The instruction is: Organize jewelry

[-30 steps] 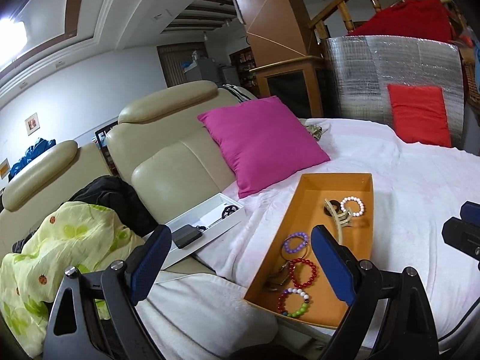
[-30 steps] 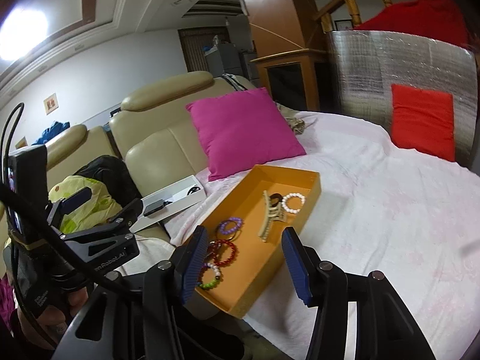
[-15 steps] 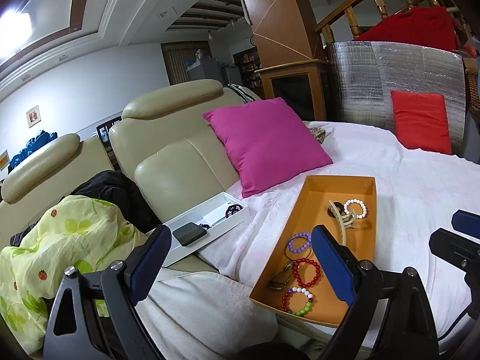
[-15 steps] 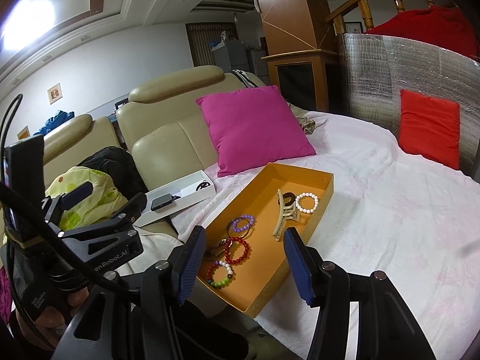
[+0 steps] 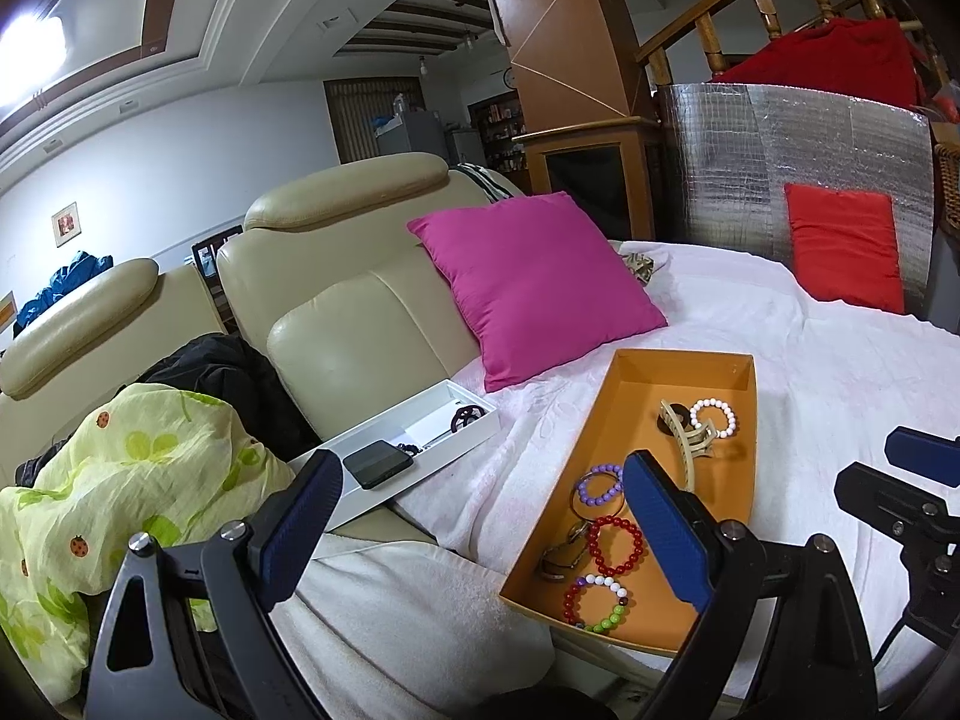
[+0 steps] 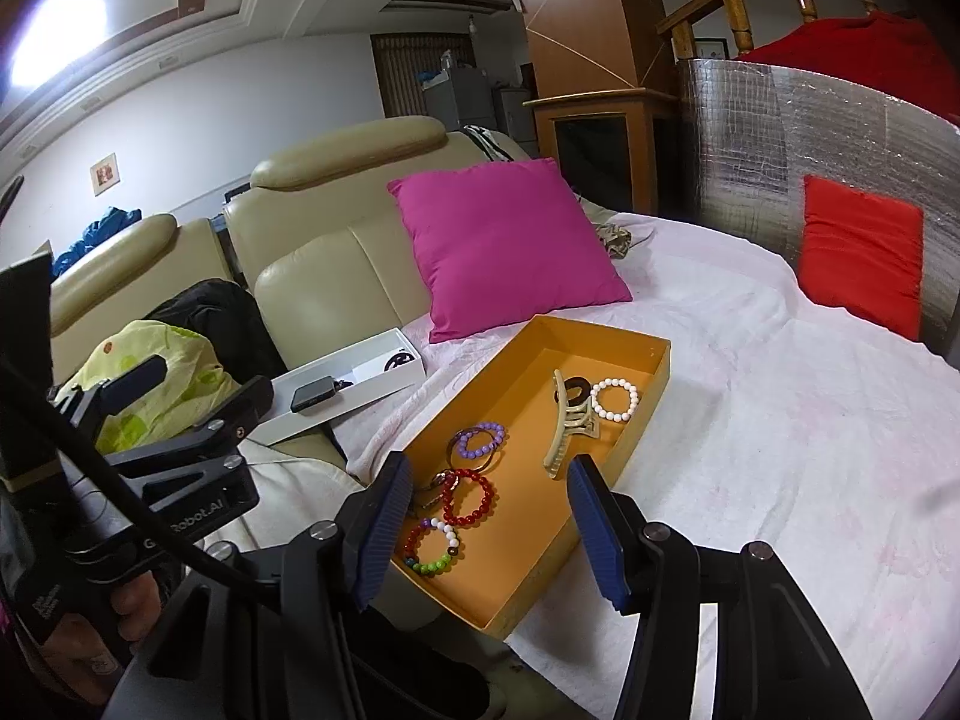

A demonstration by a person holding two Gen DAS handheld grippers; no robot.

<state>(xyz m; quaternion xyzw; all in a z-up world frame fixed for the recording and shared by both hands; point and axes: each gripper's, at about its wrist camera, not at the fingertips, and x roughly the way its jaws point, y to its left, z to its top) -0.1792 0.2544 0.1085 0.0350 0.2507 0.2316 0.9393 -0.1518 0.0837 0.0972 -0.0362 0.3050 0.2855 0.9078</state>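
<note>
We hold both tools back from the orange tray, which lies on the white bed cover just in front of the pink cushion, and we take it as our landmark. The left gripper and the right gripper each have their jaws spread wide with nothing between them, hovering off the tray's near end. Inside the tray we count four bead bracelets: a white one toward the far end, a purple one about the middle, a red one nearer us, and a multicoloured one at the near end. There is one beige hair claw touching the white bracelet, one dark ring-shaped piece partly under the claw, and some small metal pieces beside the red bracelet that we cannot count. To the left of the tray sits one white box with a dark device and a dark item in it. With all the jewelry we can see already gathered in the tray, this fits either a collection awaiting sorting or a tidy-up just completed; we cannot settle which. Any further pick would call for a low, narrow pinch, since the beads lie flat and close together.
</note>
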